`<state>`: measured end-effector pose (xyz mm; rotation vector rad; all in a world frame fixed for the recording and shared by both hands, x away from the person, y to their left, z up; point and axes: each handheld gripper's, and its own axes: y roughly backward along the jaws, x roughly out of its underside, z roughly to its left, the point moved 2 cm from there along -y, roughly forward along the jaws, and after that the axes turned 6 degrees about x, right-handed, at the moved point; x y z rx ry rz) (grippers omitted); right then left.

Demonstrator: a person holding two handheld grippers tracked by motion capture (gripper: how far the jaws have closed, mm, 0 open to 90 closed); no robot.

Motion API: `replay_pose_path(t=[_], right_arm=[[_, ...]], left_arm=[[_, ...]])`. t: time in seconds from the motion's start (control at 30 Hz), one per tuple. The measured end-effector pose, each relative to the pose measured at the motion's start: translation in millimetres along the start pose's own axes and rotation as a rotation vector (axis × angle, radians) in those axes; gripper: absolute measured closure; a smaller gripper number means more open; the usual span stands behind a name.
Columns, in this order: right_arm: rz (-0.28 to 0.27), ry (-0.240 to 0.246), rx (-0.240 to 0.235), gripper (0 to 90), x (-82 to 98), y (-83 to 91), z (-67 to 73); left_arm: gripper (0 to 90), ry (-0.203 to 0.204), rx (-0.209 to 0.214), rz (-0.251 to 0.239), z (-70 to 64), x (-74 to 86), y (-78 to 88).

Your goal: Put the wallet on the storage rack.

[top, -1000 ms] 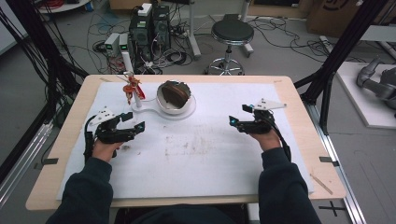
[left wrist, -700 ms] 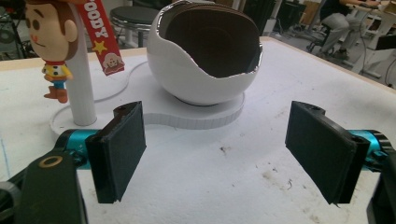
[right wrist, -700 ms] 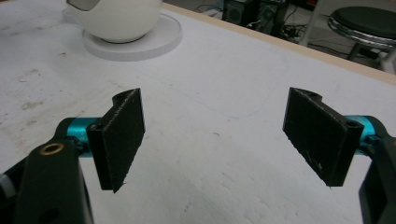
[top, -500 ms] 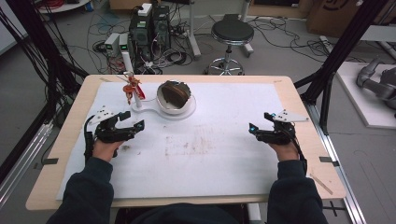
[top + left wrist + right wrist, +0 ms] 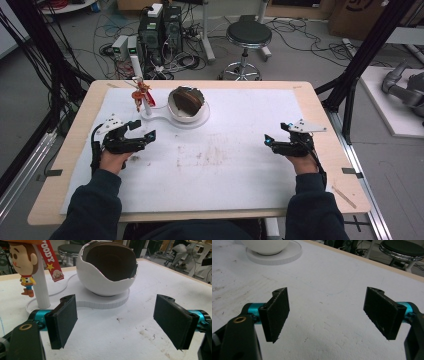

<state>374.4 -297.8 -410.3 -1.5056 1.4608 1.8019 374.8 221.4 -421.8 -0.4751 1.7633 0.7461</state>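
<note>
A white egg-shaped bowl [image 5: 186, 104] [image 5: 107, 270] with a brown inside rests on a white base [image 5: 165, 120] [image 5: 110, 303] at the back of the table. A white post [image 5: 146, 105] [image 5: 41, 290] on the same base carries a cowboy figure [image 5: 23, 265] and a red tag [image 5: 51, 260]. My left gripper [image 5: 145, 129] [image 5: 117, 312] hovers in front of the post; its jaws have just been opening and stand open with nothing between them. My right gripper [image 5: 274, 135] [image 5: 327, 307] is far to the right, open over bare mat.
A white mat [image 5: 225, 175] covers most of the wooden table [image 5: 325, 110], with brown stains [image 5: 205, 155] at its middle. A stool [image 5: 248, 35] [image 5: 402, 248] and computer boxes [image 5: 160, 25] stand on the floor beyond the far edge.
My right hand has slid rightward toward the table's right edge, most of it in the earlier half second. The left hand has stayed where it was.
</note>
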Motion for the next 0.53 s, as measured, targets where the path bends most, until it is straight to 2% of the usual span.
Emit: replay_pose_path(t=[0.27,0.53], right_arm=[[0.010,0.002,-0.002,21.2,0.8,-1.8,0.6],[0.000,0.001,-0.008,21.2,0.1,-1.1,0.1]], left_arm=[[19.5,-0.001,0.006,0.015,0.0,0.9,-0.7],[19.5,0.002,-0.002,0.002,1.1,0.1,0.3]])
